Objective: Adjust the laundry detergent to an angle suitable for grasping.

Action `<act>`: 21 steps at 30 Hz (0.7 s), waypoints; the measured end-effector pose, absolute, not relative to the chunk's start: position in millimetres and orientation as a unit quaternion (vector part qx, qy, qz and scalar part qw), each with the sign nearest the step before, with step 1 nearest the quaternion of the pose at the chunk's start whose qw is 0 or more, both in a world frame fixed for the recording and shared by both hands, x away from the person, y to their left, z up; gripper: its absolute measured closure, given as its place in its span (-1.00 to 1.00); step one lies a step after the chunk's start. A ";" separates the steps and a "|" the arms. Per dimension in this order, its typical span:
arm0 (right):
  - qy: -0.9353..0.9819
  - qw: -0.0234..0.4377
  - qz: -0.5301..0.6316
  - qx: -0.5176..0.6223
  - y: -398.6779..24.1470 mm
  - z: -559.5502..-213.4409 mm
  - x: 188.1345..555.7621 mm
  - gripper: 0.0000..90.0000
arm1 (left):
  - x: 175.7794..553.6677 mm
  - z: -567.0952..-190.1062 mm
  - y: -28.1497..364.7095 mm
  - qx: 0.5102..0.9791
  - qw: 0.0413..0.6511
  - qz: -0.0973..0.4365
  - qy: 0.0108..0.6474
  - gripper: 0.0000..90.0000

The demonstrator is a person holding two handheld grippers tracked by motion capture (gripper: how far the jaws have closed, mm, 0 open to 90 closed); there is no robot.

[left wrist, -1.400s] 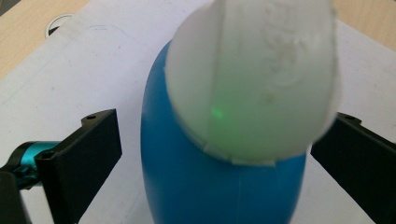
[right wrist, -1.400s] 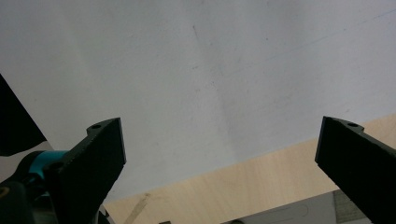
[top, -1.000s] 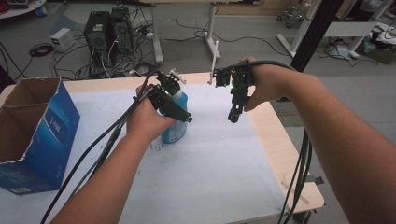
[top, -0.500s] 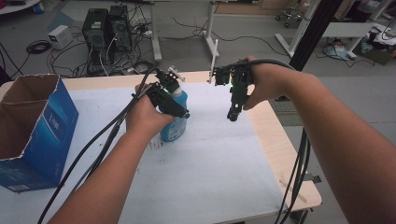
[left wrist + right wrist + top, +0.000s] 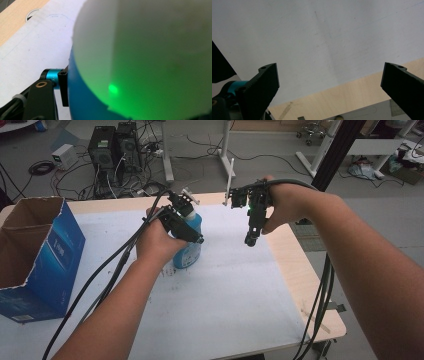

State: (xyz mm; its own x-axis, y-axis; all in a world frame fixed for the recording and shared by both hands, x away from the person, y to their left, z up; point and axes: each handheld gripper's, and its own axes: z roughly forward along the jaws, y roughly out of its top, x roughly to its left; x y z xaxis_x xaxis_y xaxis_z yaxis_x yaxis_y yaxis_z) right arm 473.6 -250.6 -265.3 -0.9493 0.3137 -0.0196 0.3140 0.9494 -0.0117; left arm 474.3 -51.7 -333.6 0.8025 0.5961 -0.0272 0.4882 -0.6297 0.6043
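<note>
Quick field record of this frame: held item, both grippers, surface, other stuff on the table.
held item: blue plastic bottle with a pale cap, upright on the table
left gripper: left gripper around the bottle's upper part; jaws have just been closing, one pad against the blue wall
right gripper: right gripper held above the table, pointing down, jaws wide apart, nothing between them
surface: white sheet over a light wooden table
other: open blue cardboard box at the table's left edge
</note>
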 end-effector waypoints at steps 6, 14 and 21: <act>0.987 0.009 -0.011 0.158 -250.9 -266.8 474.1 -0.98 | 474.6 -335.4 -52.5 0.901 0.299 0.088 0.303 -0.26; 0.987 0.009 -0.012 0.159 -251.2 -267.8 474.3 -0.98 | 474.8 -335.9 -52.7 0.901 0.299 0.089 0.302 -0.09; 0.987 0.006 -0.017 0.158 -250.0 -270.5 473.3 -0.98 | 471.5 -333.7 -53.7 0.898 0.303 0.099 0.302 -0.04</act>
State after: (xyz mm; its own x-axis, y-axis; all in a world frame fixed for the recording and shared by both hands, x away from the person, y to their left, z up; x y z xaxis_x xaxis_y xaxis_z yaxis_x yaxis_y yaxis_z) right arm 473.3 -250.0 -270.5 -0.9502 0.3112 -0.0178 0.3116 0.9497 -0.0311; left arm 471.5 -53.7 -333.7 0.7975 0.6034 -0.0051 0.4830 -0.6333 0.6047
